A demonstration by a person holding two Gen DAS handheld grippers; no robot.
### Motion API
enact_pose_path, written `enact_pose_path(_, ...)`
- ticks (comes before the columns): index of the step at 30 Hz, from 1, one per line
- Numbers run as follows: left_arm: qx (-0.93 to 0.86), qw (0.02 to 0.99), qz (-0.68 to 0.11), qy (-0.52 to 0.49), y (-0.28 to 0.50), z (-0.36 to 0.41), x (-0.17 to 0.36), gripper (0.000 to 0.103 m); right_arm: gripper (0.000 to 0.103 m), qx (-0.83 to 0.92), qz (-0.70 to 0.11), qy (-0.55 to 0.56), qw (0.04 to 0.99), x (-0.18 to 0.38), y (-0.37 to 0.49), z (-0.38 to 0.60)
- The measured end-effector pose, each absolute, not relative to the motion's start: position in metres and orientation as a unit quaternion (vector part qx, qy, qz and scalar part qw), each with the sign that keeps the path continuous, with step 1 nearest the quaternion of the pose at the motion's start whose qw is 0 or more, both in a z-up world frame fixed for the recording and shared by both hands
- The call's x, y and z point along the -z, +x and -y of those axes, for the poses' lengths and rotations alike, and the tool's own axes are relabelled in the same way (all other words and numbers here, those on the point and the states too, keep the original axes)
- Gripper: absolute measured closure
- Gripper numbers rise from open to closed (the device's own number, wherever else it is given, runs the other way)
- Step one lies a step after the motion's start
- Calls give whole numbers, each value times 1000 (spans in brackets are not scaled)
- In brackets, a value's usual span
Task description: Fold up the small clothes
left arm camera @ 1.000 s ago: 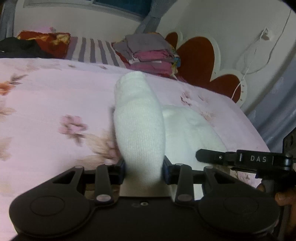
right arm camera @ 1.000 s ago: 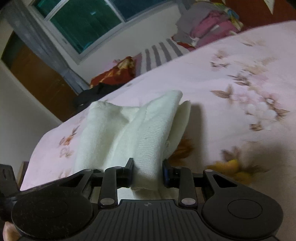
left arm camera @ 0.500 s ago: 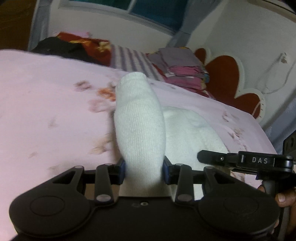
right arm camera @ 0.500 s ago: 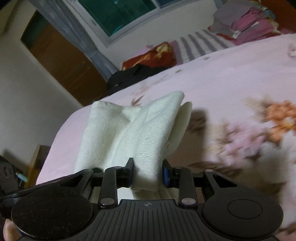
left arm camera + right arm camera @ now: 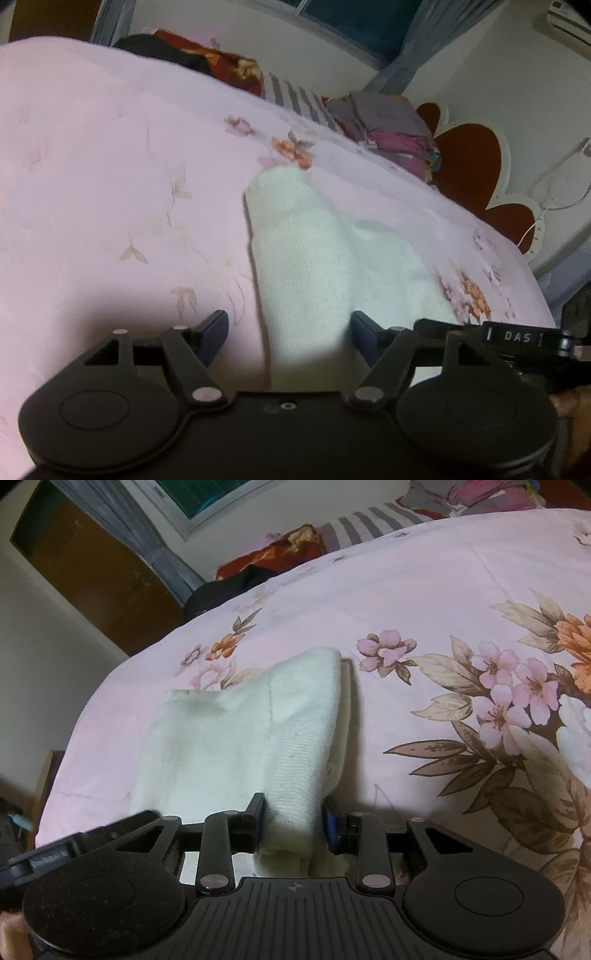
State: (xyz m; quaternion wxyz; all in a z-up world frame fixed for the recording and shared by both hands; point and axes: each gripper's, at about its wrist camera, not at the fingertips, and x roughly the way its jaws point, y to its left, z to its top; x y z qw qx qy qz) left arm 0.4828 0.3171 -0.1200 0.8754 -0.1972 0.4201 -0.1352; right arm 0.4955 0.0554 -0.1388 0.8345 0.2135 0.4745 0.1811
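Observation:
A white knit garment [image 5: 303, 258] lies folded lengthwise on the pink floral bedcover [image 5: 110, 166]. My left gripper [image 5: 288, 325] straddles its near end with the jaws opening. The left pad stands well off the cloth and the right pad sits just beside it. In the right wrist view the same garment [image 5: 240, 738] rests on the bedcover [image 5: 443, 590]. My right gripper [image 5: 293, 808] still has both pads against a bunched fold of it, and its jaws are starting to open. The right gripper [image 5: 517, 338] also shows at the lower right of the left wrist view.
A pile of folded clothes [image 5: 388, 129] and a striped pillow [image 5: 291, 96] sit at the head of the bed by the red headboard [image 5: 469, 166]. A black garment [image 5: 162, 55] lies at the far corner. A brown wardrobe [image 5: 92, 572] stands beyond the bed's left edge.
Both grippers carried the garment sideways across the bed and lowered it. The left jaws spread wide off the cloth. The right jaws stay about the fold.

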Motion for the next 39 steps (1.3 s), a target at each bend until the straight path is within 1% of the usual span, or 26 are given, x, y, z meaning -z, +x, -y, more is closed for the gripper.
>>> enact_pose_path(3,142,867,-431,-203,488,-322,126,29,71,-189,-469,212,837,141,493,-52)
enact_pose_path(5,141,872,-436,-174,496,-317,130,29,71,-184,-470,211,837,141,494,-54)
enact_pose_path(7,136,879,-435,-142,501,-307,129,29,70,-173,-478,233,829,144,496,-53)
enact_pose_path(9,133,880,-428,-157,500,-309,121,35,70,-179,-479,220,831,139,496,-56)
enact_pose_path(10,132,889,-407,-163,495,-312,114,42,70,-183,-472,204,838,132,495,-56)
enact_pose_path(12,126,906,-367,-167,488,-316,100,43,70,-162,-425,162,876,109,488,-53)
enact_pose_path(14,144,907,-358,-169,493,-313,96,51,70,-161,-396,138,894,96,493,-53)
enact_pose_path(16,150,900,-380,-151,507,-301,103,51,70,-194,-404,124,885,98,504,-64)
enact_pose_path(18,140,879,-439,-120,523,-288,122,44,70,-195,-436,74,876,113,516,-83)
enact_pose_path(19,137,878,-444,-116,525,-286,129,40,69,-184,-452,61,871,125,520,-89)
enact_pose_path(21,138,870,-449,-151,524,-294,130,40,68,-174,-453,87,870,125,522,-82)
enact_pose_path(22,140,870,-446,-160,518,-299,124,43,67,-169,-454,100,869,121,521,-77)
enact_pose_path(23,146,874,-434,-164,507,-303,118,40,66,-168,-448,116,870,114,514,-69)
enact_pose_path(24,160,873,-424,-179,492,-310,113,39,51,-176,-444,136,868,110,505,-58)
enact_pose_path(25,171,868,-422,-200,479,-316,113,39,42,-189,-444,160,861,108,495,-46)
enact_pose_path(26,176,861,-422,-222,465,-322,115,42,39,-198,-442,187,855,109,481,-32)
enact_pose_path(27,182,851,-429,-241,449,-326,120,45,39,-211,-446,208,845,111,470,-22)
enact_pose_path(28,193,840,-440,-253,433,-327,129,54,39,-224,-452,222,834,115,459,-13)
enact_pose_path(31,205,819,-456,-283,406,-326,150,56,39,-248,-467,249,812,131,433,2)
enact_pose_path(33,206,808,-443,-329,403,-326,161,56,39,-250,-484,261,797,144,428,0)
enact_pose_path(34,210,796,-440,-358,407,-328,167,60,40,-252,-477,271,797,146,424,-2)
enact_pose_path(35,212,780,-441,-391,412,-330,172,76,52,-256,-484,289,785,147,424,-4)
enact_pose_path(36,220,759,-438,-428,414,-332,175,78,80,-256,-505,319,760,150,425,-5)
enact_pose_path(37,233,751,-426,-447,416,-334,174,78,83,-248,-529,351,732,154,426,-7)
enact_pose_path(39,247,752,-404,-459,415,-340,160,76,86,-240,-543,411,692,154,418,-6)
